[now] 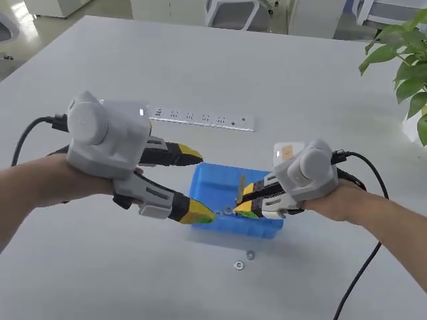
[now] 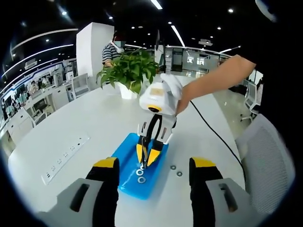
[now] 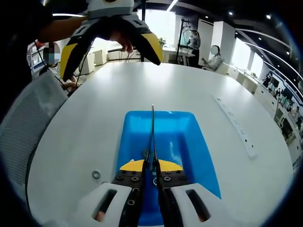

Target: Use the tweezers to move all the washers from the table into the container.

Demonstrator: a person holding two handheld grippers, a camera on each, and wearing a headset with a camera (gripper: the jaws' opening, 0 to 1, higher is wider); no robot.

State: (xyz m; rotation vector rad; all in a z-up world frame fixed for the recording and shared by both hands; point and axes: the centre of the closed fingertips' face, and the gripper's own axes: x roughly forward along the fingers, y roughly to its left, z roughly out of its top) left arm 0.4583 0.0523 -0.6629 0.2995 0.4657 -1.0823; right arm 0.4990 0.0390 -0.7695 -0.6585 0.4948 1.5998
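A blue container (image 1: 212,183) sits on the white table. My right gripper (image 1: 245,204) is shut on the tweezers (image 1: 241,189), whose tips hang over the tray. In the right gripper view the tweezers (image 3: 152,130) run forward from my right gripper (image 3: 152,165) above the container (image 3: 180,142). Two washers (image 1: 244,260) lie on the table just in front of the tray, and one washer (image 3: 96,174) shows left of it. Washers (image 2: 140,176) also lie inside the container (image 2: 128,175). My left gripper (image 1: 197,185) is open at the tray's left side and holds nothing.
A white power strip (image 1: 200,119) lies behind the tray. A potted plant (image 1: 407,67) stands at the table's right edge. Cables trail from both grippers. Office chairs and people are beyond the table.
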